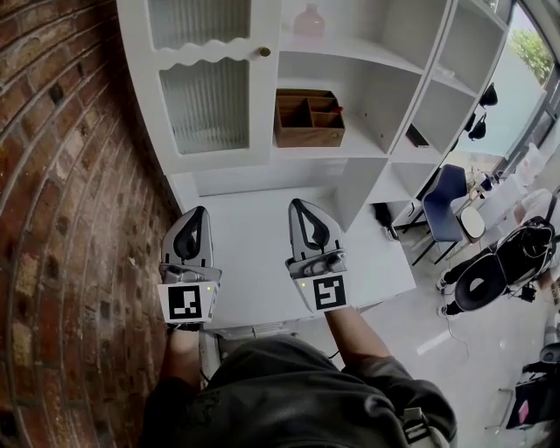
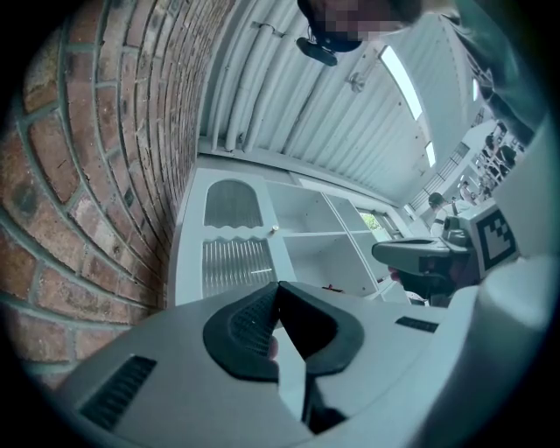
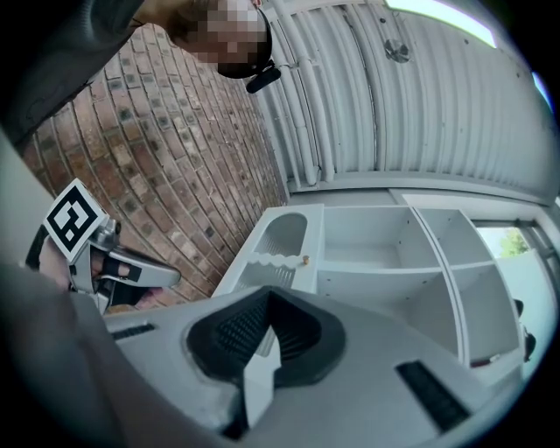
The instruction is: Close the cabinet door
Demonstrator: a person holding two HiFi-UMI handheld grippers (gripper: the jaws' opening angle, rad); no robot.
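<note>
The white cabinet door (image 1: 210, 96) has ribbed glass panels and a small brass knob (image 1: 264, 52). It lies flat against the cabinet's left section next to the brick wall. It also shows in the left gripper view as the door (image 2: 234, 262) with its knob (image 2: 274, 230), and in the right gripper view as the door (image 3: 280, 245). My left gripper (image 1: 194, 214) and right gripper (image 1: 302, 206) hang side by side over the white counter, well short of the door. Both are shut with nothing between the jaws, as the left gripper (image 2: 278, 287) and right gripper (image 3: 267, 293) show in their own views.
A brick wall (image 1: 61, 175) runs along the left. Open white shelves to the door's right hold a wooden organiser box (image 1: 308, 118) and a pink vase (image 1: 308, 19). The white counter (image 1: 262, 254) lies under the grippers. A blue chair (image 1: 442, 206) stands at the right.
</note>
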